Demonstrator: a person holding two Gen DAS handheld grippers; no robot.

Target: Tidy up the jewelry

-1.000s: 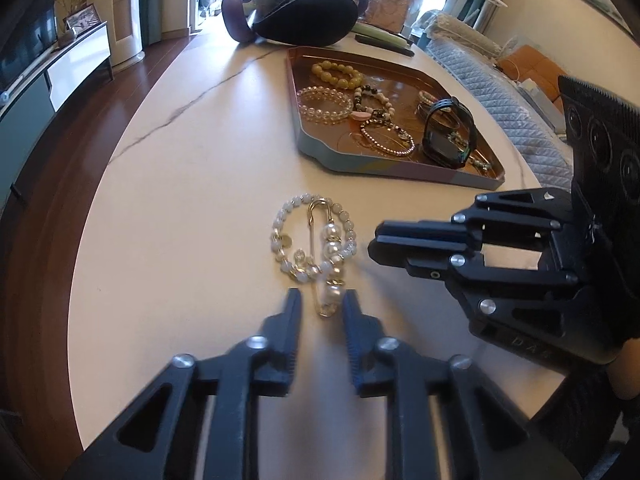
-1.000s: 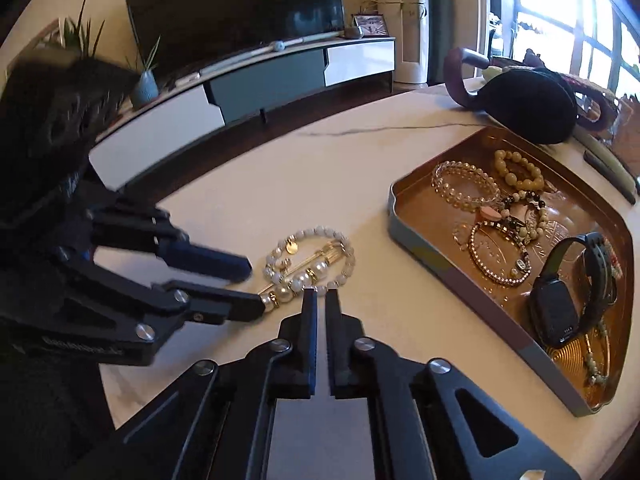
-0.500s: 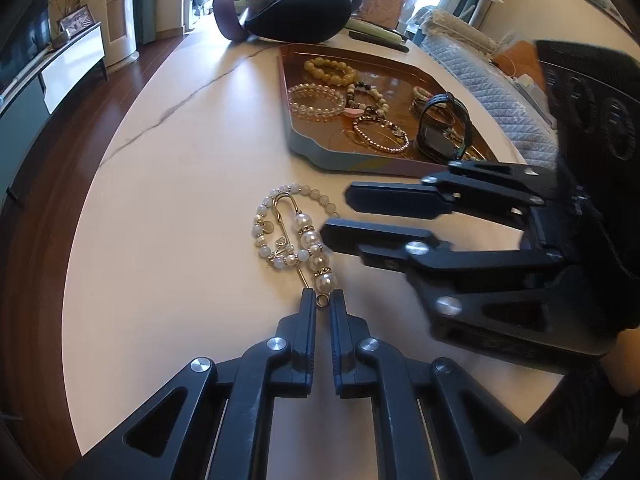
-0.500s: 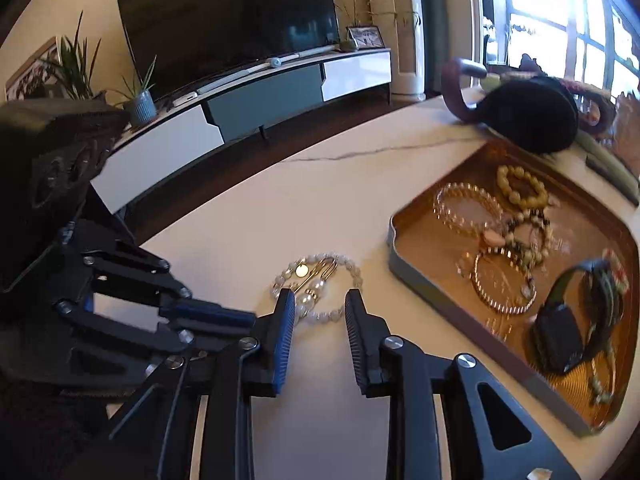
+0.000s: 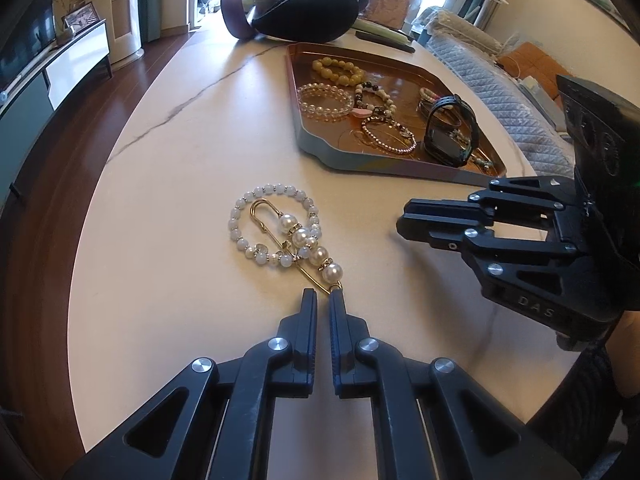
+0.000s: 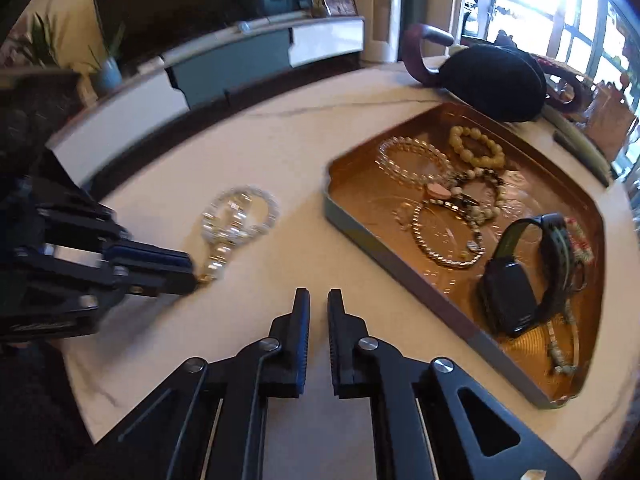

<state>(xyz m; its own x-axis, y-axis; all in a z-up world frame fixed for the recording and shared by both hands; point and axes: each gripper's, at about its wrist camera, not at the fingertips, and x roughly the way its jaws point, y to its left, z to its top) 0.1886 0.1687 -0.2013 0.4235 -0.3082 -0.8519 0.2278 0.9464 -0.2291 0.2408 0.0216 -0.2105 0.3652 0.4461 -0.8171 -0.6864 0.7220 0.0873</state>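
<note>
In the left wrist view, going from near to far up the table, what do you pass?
Left hand-held gripper → pearl pin → white bead bracelet → tray → black bag.

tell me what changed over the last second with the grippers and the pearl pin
The left gripper closed on the near end of the pearl pin, which turned slightly on the table. The right gripper came in beside the pin with its fingers apart, then drew back, its fingers closing on nothing. The white bead bracelet and tray stayed put.
</note>
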